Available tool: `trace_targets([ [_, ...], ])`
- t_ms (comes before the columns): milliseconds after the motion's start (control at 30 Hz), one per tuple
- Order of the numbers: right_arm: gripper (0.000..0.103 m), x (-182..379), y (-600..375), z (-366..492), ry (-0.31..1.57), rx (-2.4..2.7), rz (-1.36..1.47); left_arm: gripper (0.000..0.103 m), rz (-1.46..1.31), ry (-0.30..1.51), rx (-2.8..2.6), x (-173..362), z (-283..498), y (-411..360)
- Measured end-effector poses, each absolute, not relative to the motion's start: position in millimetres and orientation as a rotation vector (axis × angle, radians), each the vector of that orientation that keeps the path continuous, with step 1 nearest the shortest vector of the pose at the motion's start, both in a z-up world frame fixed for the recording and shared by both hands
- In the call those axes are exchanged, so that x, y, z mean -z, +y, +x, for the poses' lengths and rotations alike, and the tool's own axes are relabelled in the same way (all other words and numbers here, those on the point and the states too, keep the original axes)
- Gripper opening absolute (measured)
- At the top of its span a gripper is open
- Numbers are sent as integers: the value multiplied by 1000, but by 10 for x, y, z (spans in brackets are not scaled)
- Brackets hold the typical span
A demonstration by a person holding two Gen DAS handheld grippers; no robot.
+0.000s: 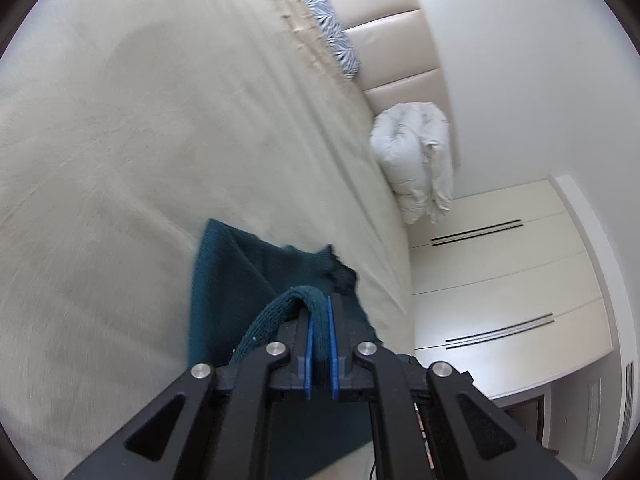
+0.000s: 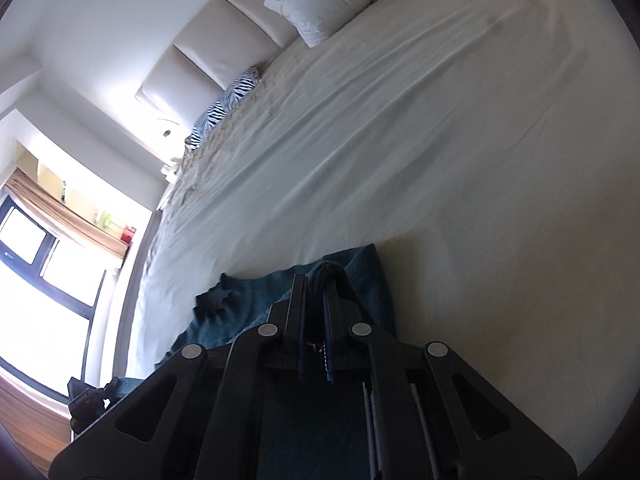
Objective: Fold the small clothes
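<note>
A dark teal knitted garment (image 1: 240,276) lies on the cream bed sheet (image 1: 140,140) near the bed's edge. My left gripper (image 1: 320,312) is shut on a thick edge of the teal garment, which loops up between the blue pads. In the right wrist view the same teal garment (image 2: 240,312) spreads under my right gripper (image 2: 318,284), which is shut on another bunched edge of it. Both grippers hold the cloth just above the sheet. The rest of the garment is hidden below the gripper bodies.
A white folded duvet (image 1: 416,160) and a zebra-print pillow (image 1: 332,36) lie by the padded headboard (image 2: 208,48). White wardrobe doors (image 1: 500,280) stand beside the bed. A window (image 2: 40,280) and dark clothes (image 2: 88,396) are off the bed's left side.
</note>
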State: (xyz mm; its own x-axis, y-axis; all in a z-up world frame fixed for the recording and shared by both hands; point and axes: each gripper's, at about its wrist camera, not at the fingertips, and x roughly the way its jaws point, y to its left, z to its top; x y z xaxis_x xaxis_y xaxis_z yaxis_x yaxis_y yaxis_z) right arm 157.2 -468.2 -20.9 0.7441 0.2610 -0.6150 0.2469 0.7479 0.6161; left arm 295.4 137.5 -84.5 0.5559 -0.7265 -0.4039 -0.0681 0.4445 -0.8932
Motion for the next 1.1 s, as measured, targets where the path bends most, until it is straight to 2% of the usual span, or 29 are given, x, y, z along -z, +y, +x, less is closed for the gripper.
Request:
trace_targets([
  [33,7,273,-4697,1649,757,1,753,5,-1044,921,470,898,3000,1377],
  [67,7,347,-4713,1717,762,9,770,11,-1045,936,447,960,3037,1383],
  [100,7,416,-4735,1808,777,17,782,30,-1050,945,427,1017,3053,1403],
  [167,18,496,-4716,1895,794,52,747,52,-1083,925,406,1092,3011,1470],
  [200,36,509,-4705,1920,786,58,727,60,-1087,923,403,1113,2993,1481],
  [233,59,518,-4695,1923,772,55,722,63,-1084,929,393,1131,2968,1499],
  [267,63,528,-4693,1910,757,58,726,65,-1082,944,374,1151,2923,1522],
  [400,64,571,-4715,1811,743,58,731,65,-1035,939,394,1102,2710,1494],
  [633,64,602,-4572,1484,779,55,580,65,-777,928,372,1007,2200,1209],
  [700,64,616,-4538,1373,798,62,525,56,-723,923,370,1030,2084,1171],
  [967,62,734,-4211,958,844,82,340,50,-547,918,310,1107,1886,984],
  [1100,60,764,-4167,830,848,85,327,40,-479,908,285,1104,1847,895],
])
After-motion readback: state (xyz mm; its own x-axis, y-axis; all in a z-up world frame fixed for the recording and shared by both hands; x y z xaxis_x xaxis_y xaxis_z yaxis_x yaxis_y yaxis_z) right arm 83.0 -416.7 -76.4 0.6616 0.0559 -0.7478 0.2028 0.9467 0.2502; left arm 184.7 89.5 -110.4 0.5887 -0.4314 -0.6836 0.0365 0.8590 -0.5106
